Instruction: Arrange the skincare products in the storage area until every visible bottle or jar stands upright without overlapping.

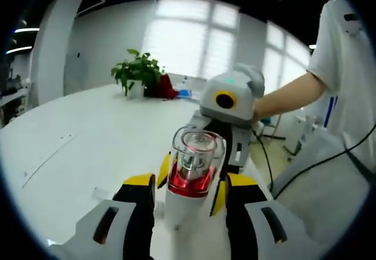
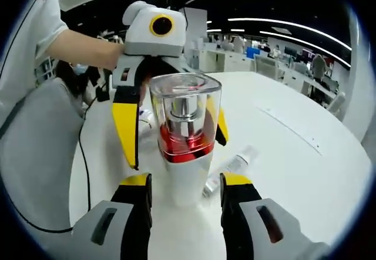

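A pump bottle (image 1: 189,175) with a clear cap, a red band and a white body stands upright on the white table (image 1: 88,148). My left gripper (image 1: 191,183) is open, its jaws straddling the bottle's lower body with a gap on each side. From the opposite side my right gripper (image 2: 187,180) also stands open around the same bottle (image 2: 185,136). Its yellow fingers (image 1: 163,170) sit close beside the red band. The left gripper's yellow fingers (image 2: 126,130) flank the bottle from behind. A small clear tube (image 2: 235,163) lies flat on the table just past the bottle.
A potted plant (image 1: 138,72) and a red item (image 1: 167,87) sit at the far end of the table. A person in white (image 1: 346,83) stands at the table's edge, with a black cable (image 1: 329,160) hanging there. Office desks (image 2: 282,60) lie beyond.
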A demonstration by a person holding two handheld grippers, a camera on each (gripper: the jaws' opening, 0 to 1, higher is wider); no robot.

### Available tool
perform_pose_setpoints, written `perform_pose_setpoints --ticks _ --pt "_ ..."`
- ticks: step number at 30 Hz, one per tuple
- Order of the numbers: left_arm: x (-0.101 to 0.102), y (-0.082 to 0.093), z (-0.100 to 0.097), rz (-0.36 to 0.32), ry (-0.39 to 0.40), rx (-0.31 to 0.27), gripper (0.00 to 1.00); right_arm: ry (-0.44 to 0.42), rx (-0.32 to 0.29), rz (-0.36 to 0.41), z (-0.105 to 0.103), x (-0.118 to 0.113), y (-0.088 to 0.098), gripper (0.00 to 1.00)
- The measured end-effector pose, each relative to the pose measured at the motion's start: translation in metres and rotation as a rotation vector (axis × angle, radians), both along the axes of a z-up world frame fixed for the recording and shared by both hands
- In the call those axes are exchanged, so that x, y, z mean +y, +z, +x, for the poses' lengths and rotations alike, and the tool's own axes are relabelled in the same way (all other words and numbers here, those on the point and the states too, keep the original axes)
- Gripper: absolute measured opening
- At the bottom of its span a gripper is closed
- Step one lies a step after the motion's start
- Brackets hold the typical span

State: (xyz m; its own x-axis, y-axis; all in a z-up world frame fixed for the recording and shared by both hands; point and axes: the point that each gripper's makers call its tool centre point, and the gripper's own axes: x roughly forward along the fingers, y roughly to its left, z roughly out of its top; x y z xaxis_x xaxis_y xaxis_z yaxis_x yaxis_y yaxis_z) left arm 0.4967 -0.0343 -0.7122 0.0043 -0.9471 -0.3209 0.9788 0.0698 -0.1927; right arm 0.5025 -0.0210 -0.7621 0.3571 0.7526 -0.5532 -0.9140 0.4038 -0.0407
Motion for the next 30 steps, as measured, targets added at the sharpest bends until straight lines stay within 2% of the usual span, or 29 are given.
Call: perform_pose_setpoints --ticks 4,12,16,27,30 --pt "0.007 0.007 -0.003 -0.003 0.03 0.001 0.43 -0.027 -0.009 0.0 -0.004 -0.001 0.006 0.52" --pt "0.028 0.023 -0.01 -0.031 0.143 0.005 0.54 -0.105 -0.016 0.018 -0.014 -0.012 0.017 0.63" --pt "0.04 0.028 -0.01 -0.044 0.217 0.002 0.68 -0.13 -0.023 0.019 -0.023 -0.017 0.023 0.66" --pt "0.076 0.051 -0.033 -0.089 0.372 0.0 0.74 -0.227 -0.025 0.055 -0.052 -0.034 0.037 0.76" --pt "0.089 0.056 -0.038 -0.099 0.42 0.015 0.76 -0.268 -0.009 0.104 -0.063 -0.033 0.047 0.78"
